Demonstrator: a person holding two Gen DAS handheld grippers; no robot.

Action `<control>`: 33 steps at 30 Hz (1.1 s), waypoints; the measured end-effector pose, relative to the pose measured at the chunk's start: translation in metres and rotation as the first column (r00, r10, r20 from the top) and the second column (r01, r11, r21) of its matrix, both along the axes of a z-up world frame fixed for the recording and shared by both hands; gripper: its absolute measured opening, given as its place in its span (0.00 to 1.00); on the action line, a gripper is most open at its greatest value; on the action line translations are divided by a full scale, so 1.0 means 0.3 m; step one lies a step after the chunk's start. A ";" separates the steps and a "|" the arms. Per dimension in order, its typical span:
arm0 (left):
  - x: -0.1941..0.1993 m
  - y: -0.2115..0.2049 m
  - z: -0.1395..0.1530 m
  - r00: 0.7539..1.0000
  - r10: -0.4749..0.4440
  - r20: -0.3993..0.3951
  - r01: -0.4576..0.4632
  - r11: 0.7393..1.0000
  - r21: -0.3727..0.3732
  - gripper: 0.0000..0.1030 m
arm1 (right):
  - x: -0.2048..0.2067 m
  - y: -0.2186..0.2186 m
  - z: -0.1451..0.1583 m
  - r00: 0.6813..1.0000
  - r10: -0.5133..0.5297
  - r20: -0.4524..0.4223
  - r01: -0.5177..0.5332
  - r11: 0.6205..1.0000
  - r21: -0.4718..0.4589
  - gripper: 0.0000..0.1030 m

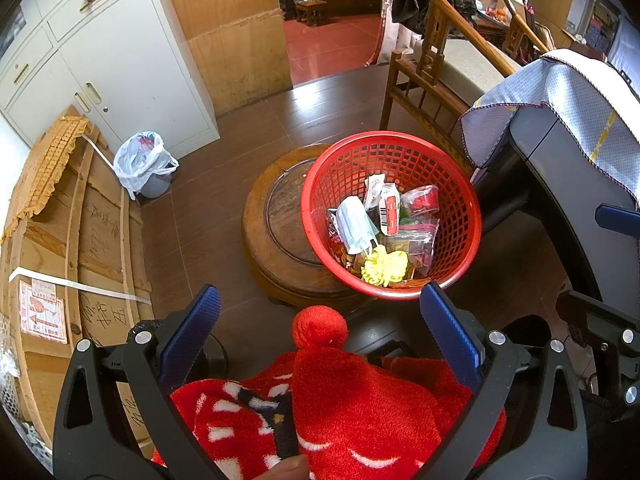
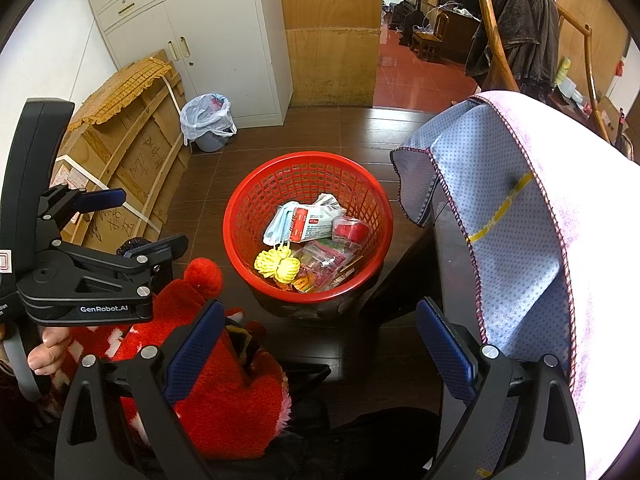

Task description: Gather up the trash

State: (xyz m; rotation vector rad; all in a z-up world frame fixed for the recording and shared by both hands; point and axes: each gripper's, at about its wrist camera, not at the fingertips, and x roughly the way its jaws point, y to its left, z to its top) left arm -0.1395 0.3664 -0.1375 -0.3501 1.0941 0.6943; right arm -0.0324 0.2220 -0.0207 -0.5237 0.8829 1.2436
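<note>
**Red basket holds the trash; both claws hang empty**

Red mesh basket (image 2: 308, 232) sits on the floor ahead, holding a face mask (image 2: 280, 220), wrappers and a yellow cord bundle (image 2: 278, 266). The left gripper (image 1: 320, 320) and right gripper (image 2: 320, 332) both stand spread wide, gripping nothing, near and above its rim. Collection looks largely done; next probably means finding remaining litter.

A lived-in home room: white metal cabinet (image 2: 208, 20), carved wooden armchair (image 1: 436, 76), lined grey waste bin (image 2: 208, 124), dark wood-plank floor (image 1: 248, 128).
</note>
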 end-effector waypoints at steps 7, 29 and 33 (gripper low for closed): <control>0.000 -0.001 0.000 1.000 0.000 0.000 0.000 1.000 -0.001 0.93 | 0.001 0.002 0.002 1.000 0.000 0.004 0.000 1.000 0.001 0.92; 0.000 -0.002 -0.001 1.000 -0.002 0.001 0.002 1.000 -0.001 0.93 | 0.003 0.005 0.004 1.000 -0.001 0.004 0.001 1.000 0.003 0.92; -0.001 -0.002 0.000 1.000 -0.003 -0.001 0.003 1.000 -0.001 0.93 | 0.004 0.005 0.005 1.000 -0.001 0.002 0.001 1.000 0.004 0.92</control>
